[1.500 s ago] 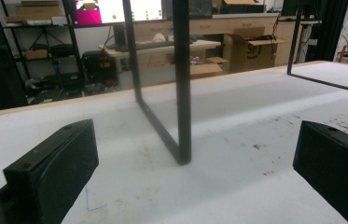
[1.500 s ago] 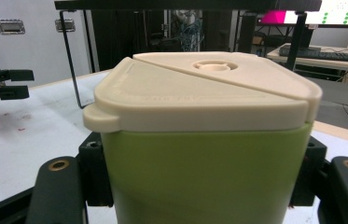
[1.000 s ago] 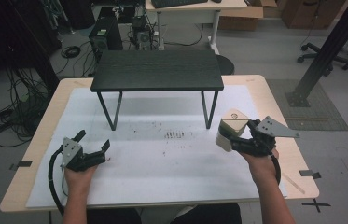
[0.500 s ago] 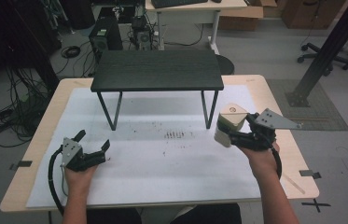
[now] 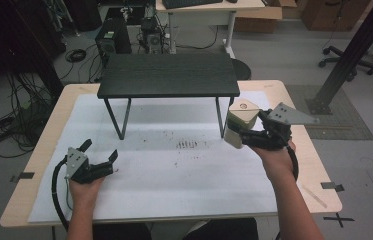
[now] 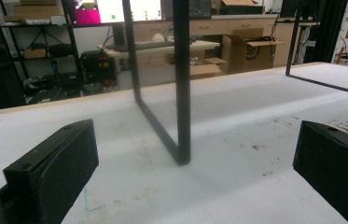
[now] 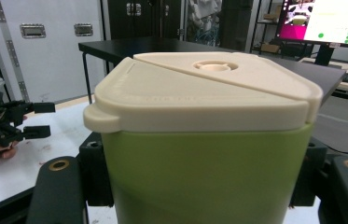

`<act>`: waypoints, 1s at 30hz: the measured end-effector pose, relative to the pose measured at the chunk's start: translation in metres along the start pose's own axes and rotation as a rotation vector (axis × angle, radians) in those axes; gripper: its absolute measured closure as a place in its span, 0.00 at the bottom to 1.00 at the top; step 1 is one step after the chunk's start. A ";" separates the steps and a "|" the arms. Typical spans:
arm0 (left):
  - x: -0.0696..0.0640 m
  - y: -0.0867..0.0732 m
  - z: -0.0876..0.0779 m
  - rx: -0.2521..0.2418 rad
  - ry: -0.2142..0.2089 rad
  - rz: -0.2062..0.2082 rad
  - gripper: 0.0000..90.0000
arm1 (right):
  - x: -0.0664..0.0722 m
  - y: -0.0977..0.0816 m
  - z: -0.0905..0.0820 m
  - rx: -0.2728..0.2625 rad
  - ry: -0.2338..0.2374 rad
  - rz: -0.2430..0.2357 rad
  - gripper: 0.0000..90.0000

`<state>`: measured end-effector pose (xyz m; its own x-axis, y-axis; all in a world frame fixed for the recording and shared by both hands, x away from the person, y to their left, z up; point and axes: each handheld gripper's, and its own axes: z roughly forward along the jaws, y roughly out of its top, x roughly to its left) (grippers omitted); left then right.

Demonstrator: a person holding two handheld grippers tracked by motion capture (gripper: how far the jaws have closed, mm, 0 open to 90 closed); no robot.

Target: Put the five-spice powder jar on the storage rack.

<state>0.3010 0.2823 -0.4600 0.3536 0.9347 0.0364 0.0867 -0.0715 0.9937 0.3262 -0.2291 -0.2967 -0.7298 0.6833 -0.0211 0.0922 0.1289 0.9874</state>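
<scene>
Pale wood worktop [image 5: 301, 165] under a white, smudged sheet [image 5: 174, 170]. Black low shelf [image 5: 169, 75] on thin metal legs at the far middle of that sheet; one leg [image 6: 182, 84] straight ahead in the left gripper view. Green container [image 5: 234, 131] with a cream lid [image 7: 199, 88], lifted off the worktop at the right, just beside the shelf's right front leg, upright. Right claw [image 5: 239, 135] clenched on the container's sides, black jaws pressed against the green wall in the right gripper view. Left claw [image 5: 98, 151] released, jaws spread wide and holding nothing, low over the sheet at the left front, well apart from the container. Left hand [image 5: 85, 187] behind that claw, cable [image 5: 56, 190] looping beside the wrist.
</scene>
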 end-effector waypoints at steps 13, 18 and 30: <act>0.000 0.000 0.000 0.000 -0.005 -0.001 0.00 | 0.002 0.024 0.014 -0.006 0.007 -0.006 0.33; 0.000 0.000 0.000 0.000 -0.006 -0.003 0.00 | 0.002 0.031 0.018 -0.007 0.009 -0.010 0.33; 0.000 0.000 0.000 0.000 -0.006 -0.002 0.00 | -0.001 0.050 0.028 -0.016 0.004 -0.011 0.33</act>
<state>0.3009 0.2824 -0.4601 0.3590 0.9328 0.0333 0.0872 -0.0691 0.9938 0.3507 -0.2032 -0.2519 -0.7337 0.6788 -0.0309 0.0734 0.1245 0.9895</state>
